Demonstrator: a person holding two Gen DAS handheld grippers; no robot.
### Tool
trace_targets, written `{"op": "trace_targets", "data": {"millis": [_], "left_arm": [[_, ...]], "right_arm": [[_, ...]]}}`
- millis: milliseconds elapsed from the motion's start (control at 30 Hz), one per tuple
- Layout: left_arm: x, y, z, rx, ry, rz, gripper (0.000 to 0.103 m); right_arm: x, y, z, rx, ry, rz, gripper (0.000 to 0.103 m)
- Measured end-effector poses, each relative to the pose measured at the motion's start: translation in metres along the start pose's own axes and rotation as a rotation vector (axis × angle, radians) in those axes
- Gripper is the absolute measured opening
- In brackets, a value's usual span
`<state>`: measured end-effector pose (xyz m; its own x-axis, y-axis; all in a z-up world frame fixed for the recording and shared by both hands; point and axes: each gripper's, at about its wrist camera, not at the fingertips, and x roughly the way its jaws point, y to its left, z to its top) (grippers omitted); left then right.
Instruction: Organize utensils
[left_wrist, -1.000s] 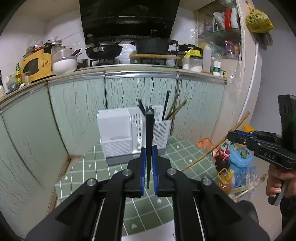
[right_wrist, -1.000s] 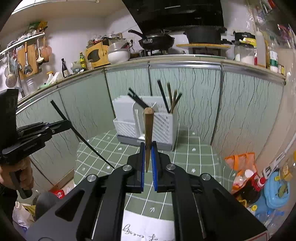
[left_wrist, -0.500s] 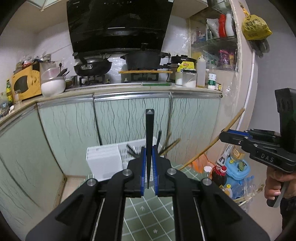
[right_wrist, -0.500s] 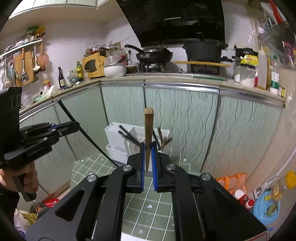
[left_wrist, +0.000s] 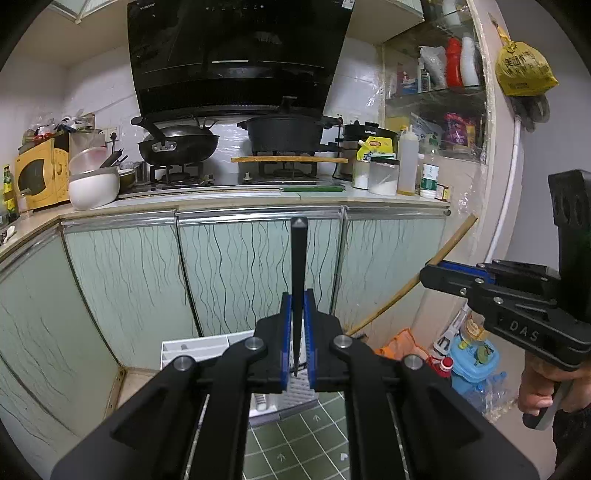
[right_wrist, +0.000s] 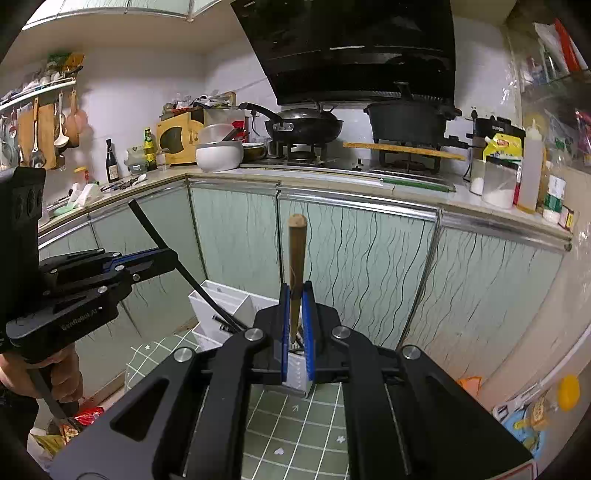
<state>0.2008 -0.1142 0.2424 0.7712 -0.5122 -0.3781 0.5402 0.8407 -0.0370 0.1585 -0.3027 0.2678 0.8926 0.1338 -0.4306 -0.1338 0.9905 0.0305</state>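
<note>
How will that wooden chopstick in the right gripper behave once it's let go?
The wooden chopstick looks stiff and light, so it shouldn't bend. Its round shaft would probably roll on a flat surface. Pinched near one end by the right gripper, it may pivot.

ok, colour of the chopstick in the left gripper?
Black. The chopstick stands upright in the left gripper, clearest in the left wrist view.

We see a dim, evenly lit kitchen under cool indoor light, with soft shadows below the counter (left_wrist: 258, 205). The range hood (left_wrist: 236, 55) carries thin bright reflections. Both views bend strongly toward black rounded corners. Detail stays fairly sharp at centre, softer at the edges.
</note>
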Motion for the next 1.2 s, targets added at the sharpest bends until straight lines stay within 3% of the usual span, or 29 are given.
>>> {"op": "trace_targets", "data": {"millis": [300, 833, 867, 933, 967, 1100, 1200], "left_arm": [[0.04, 0.01, 0.01, -0.01, 0.012, 0.003, 0.006], [0.11, 0.017, -0.023, 0.001, 0.099, 0.006, 0.009], [0.11, 0.018, -0.024, 0.003, 0.102, 0.019, 0.017], [0.108, 0.02, -0.027, 0.008, 0.091, 0.05, 0.076], [0.102, 0.022, -0.028, 0.008, 0.061, 0.069, 0.086], [0.091, 0.029, -0.03, 0.001, 0.04, 0.102, 0.095], [0.083, 0.031, -0.033, 0.006, 0.042, 0.115, 0.098]], "right_arm": [[0.04, -0.002, 0.025, -0.047, 0.014, -0.024, 0.006], [0.117, -0.016, -0.006, -0.018, 0.121, -0.01, 0.009], [0.117, -0.02, -0.007, 0.0, 0.121, -0.013, 0.015], [0.114, -0.028, -0.009, 0.045, 0.12, -0.003, 0.058], [0.109, -0.033, -0.01, 0.071, 0.1, 0.001, 0.062], [0.091, -0.043, -0.011, 0.107, 0.053, -0.017, 0.086], [0.078, -0.046, -0.013, 0.119, 0.036, -0.03, 0.095]]}}
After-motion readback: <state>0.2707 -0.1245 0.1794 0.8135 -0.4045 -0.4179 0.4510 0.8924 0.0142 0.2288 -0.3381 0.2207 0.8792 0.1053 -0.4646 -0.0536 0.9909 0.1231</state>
